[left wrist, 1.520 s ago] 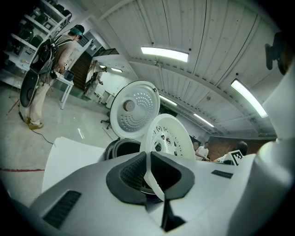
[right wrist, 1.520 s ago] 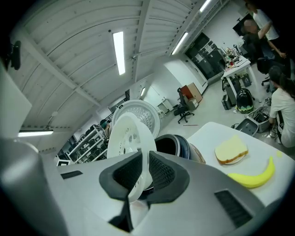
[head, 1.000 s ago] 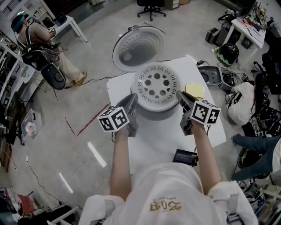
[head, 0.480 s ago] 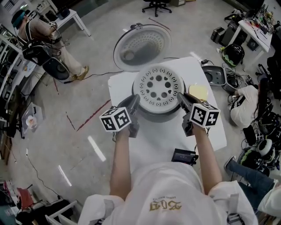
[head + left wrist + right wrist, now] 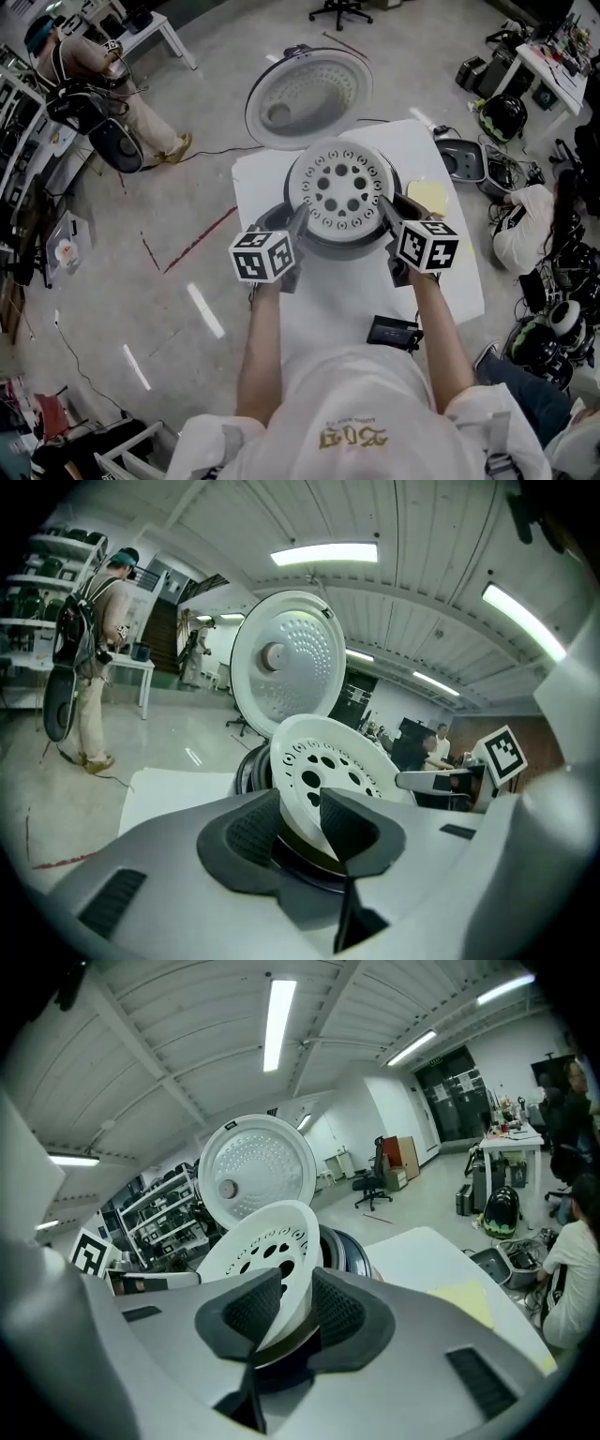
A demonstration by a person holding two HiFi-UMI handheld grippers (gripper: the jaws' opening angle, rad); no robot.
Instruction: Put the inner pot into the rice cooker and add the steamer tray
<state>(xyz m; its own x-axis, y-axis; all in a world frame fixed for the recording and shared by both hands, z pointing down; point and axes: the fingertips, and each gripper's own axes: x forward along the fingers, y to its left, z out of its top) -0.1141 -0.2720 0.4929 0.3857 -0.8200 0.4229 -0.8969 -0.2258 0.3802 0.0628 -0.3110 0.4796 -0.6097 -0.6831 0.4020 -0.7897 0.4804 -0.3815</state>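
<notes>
Two handheld grippers flank a white, hole-dotted steamer tray (image 5: 342, 186) that sits on top of the rice cooker (image 5: 323, 247), on a white table (image 5: 328, 314). The left gripper (image 5: 296, 221) is at the tray's left rim and the right gripper (image 5: 388, 210) is at its right rim. Holding it from both sides probably keeps the wide tray level. Both sets of jaws have just been opening. The rim stands between each pair of pads, but the pads do not press on it, which suggests the tray is being let go. The cooker's round lid (image 5: 309, 98) stands open behind, leaving the top free. The inner pot is hidden under the tray and is probably already inside.
</notes>
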